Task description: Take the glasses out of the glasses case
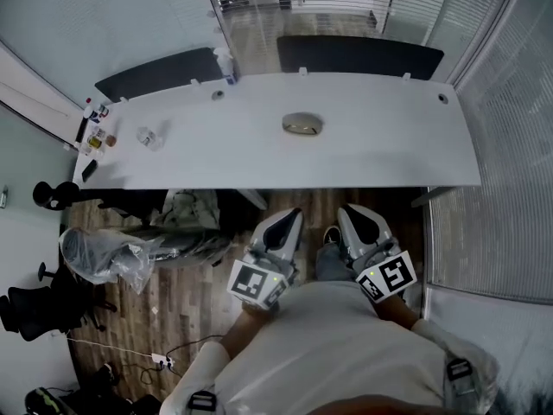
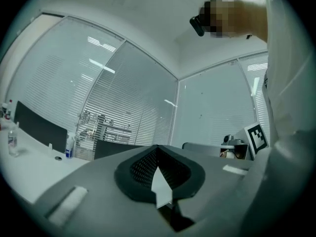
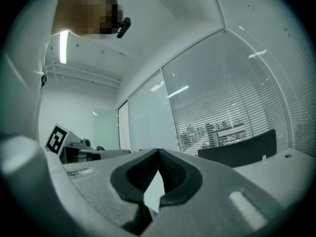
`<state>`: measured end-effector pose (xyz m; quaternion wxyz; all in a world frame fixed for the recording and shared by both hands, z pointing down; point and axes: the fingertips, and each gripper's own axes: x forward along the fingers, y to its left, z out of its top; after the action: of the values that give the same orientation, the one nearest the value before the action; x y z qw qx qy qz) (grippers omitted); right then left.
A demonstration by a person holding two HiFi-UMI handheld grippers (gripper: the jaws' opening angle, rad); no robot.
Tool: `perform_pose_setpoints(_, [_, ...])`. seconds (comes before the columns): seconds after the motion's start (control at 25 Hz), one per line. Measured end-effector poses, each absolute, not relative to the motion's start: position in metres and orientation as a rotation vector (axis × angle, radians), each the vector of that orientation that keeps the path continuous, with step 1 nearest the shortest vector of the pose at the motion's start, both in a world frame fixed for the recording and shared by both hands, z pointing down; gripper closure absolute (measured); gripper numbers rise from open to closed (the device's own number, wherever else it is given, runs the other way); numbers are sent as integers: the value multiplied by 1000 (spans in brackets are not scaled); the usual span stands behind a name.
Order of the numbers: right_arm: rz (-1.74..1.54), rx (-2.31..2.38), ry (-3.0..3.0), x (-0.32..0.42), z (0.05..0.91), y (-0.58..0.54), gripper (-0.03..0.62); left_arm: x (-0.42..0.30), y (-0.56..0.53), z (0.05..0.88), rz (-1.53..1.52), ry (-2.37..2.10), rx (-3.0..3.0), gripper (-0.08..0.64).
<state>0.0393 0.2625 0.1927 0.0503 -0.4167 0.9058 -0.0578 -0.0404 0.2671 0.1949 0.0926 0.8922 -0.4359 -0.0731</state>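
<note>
Holding the left tool (image 1: pixel 288 219) and the right tool (image 1: pixel 352 214) side by side close to the body, short of the near edge of the tabletop (image 1: pixel 389 145), both pointing level toward it. Showing both pairs of jaws pressed together in their own views, pinching nothing.

Spotting the glasses case (image 1: pixel 302 124) well ahead of the tools, lying alone near the middle of the tabletop, looking closed, with the glasses not showing. Lying almost straight ahead of the left tool, and ahead and off to the left of the right tool, so judging the left tool the nearer one. Running its long axis crosswise to the line both tools are pointing along, so likely calling for one tool steadying an end and the other opening it.
</note>
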Motion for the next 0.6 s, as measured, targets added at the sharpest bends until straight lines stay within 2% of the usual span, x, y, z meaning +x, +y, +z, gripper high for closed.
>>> perform_pose_setpoints(0.6, [-189, -1263, 2751, 140, 188, 105, 591, 52, 106, 200, -158, -1321, 2623, 560])
